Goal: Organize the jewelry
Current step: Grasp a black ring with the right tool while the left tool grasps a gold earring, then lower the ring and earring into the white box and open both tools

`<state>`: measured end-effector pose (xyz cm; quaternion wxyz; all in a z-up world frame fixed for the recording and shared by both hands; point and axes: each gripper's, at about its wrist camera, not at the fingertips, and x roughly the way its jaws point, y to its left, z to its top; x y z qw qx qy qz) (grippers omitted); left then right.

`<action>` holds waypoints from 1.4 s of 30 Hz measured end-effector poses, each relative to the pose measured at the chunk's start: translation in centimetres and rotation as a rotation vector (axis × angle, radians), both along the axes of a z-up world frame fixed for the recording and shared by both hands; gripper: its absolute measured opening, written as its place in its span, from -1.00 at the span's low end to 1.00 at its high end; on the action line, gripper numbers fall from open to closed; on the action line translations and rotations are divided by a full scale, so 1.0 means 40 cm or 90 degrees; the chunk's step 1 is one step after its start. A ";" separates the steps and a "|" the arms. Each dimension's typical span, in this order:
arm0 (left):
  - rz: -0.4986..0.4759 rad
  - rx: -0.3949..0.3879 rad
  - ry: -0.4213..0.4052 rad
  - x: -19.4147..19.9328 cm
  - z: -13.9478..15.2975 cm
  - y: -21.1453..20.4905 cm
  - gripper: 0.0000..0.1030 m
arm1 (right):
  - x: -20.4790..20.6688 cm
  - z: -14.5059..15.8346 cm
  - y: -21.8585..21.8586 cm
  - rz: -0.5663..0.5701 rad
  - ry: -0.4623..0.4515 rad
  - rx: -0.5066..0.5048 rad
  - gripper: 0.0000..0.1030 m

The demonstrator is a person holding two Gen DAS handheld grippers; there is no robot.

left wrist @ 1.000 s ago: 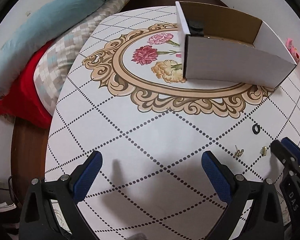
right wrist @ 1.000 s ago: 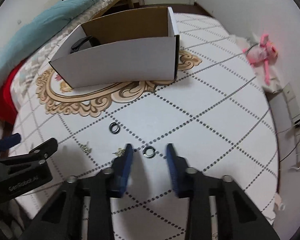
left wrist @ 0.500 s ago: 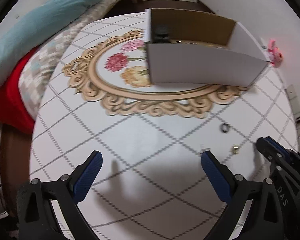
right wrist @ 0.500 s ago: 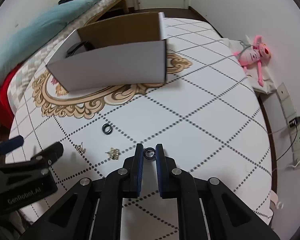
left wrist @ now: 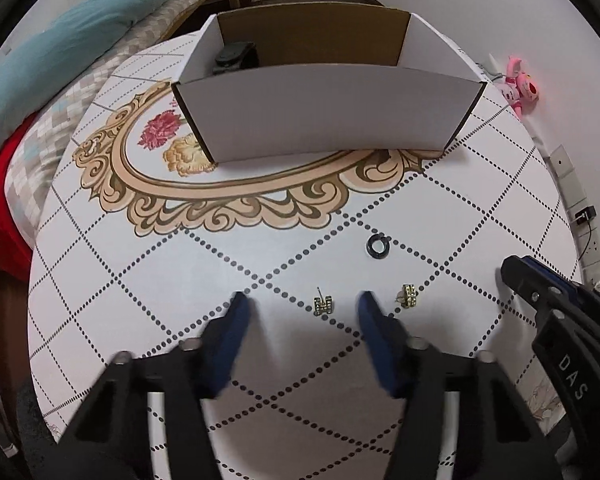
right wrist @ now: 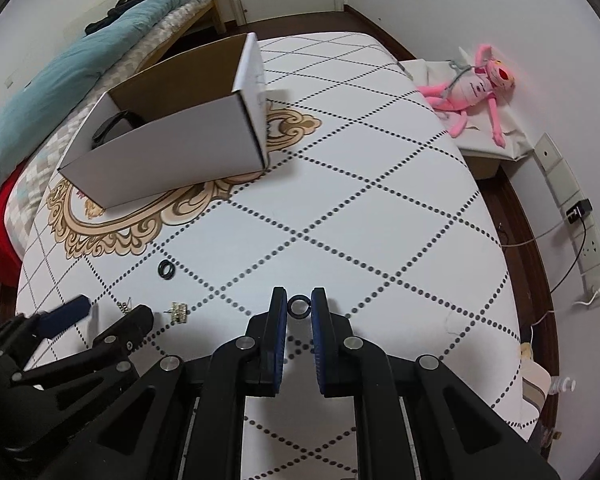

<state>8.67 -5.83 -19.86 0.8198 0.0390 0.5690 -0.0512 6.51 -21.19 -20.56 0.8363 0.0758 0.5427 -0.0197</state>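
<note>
**A:** ok so the white cardboard box [left wrist: 328, 120] is the landmark; it sits on the floral medallion of the table [left wrist: 140, 280], open top, with something dark already inside at its left end. The left gripper [left wrist: 302, 308] hangs in front of the box, jaws apart, straddling one gold earring [left wrist: 323, 305]; best guess is it needs to come straight down and close slowly, since the stud post sticks up and the piece looks light enough to skate away.

**B:** and the right gripper [right wrist: 299, 307]? Looks clamped on a small dark ring [right wrist: 299, 307], further from the box than anything else; I can't tell if it's lifted off the cloth yet.

**A:** yeah, pinched at the very tips; I'd carry it level to the box, a tilt could pop it out.

**B:** clutter-wise: a second gold earring [left wrist: 408, 295] lies just beside the left gripper's right finger, easy to nudge; another black ring [left wrist: 377, 246] rests between the earrings and the box; pink plush [right wrist: 472, 88] well off to the box's right, no bother.
</note>
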 end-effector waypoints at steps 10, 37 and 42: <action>-0.013 -0.007 -0.006 0.007 0.005 -0.009 -0.88 | 0.008 0.001 -0.016 -0.014 -0.001 0.004 -0.75; -0.002 -0.145 -0.068 0.311 0.312 0.061 -0.88 | 0.262 0.272 0.026 0.051 -0.104 0.129 -0.76; 0.004 -0.126 0.005 0.408 0.258 0.062 -0.84 | 0.389 0.229 0.037 0.072 -0.041 0.160 -0.76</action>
